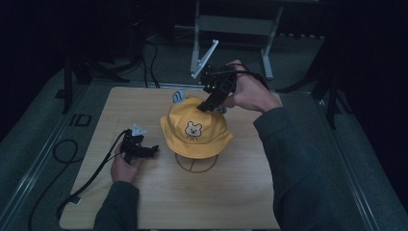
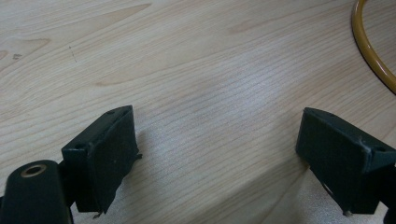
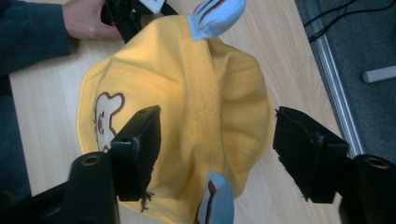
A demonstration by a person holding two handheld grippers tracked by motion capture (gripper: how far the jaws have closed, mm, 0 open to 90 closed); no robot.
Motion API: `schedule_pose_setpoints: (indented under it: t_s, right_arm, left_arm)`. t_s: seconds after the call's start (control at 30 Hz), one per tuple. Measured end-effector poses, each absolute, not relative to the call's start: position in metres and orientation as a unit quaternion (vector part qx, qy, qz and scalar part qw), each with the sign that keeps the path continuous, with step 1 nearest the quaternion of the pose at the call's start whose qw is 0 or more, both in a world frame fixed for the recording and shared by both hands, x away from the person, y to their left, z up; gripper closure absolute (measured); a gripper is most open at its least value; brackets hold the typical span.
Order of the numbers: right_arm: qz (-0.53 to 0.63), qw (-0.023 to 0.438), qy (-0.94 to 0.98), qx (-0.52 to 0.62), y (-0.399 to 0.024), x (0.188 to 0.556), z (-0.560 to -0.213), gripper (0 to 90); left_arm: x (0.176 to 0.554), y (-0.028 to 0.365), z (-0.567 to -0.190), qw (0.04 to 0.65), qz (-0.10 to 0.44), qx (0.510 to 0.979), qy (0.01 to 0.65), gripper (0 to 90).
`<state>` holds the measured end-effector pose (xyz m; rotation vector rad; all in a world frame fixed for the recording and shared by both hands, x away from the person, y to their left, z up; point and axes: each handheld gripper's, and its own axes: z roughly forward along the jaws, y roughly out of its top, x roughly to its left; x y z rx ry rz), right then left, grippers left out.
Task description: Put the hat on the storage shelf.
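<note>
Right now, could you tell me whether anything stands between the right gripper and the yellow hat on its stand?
Nothing visible does. The right gripper hangs just over the yellow hat, jaws open with the crown showing between them. The left gripper rests apart on the table.

A light wooden table (image 1: 159,202) stands on a grey floor (image 1: 29,144). Behind it is a grey metal stand (image 1: 231,24). Black cables (image 1: 151,62) lie there. The room is dark.

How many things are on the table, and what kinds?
Yellow bear hat with blue ears: 1
Wire hat stand: 1
Black grippers: 2, left gripper and right gripper
Total: 4
</note>
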<state>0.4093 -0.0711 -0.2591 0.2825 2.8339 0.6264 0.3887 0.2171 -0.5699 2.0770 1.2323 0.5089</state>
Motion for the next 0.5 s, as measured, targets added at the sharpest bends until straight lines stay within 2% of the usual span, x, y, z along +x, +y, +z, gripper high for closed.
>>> schedule_pose_setpoints:
  t_s: [0.5]
  right_arm:
    - [0.171,0.131,0.973,0.086,-0.09,0.401,-0.259,29.3]
  left_arm:
    - [0.389,0.217,-0.57,0.331,0.195,0.794,0.471,12.3]
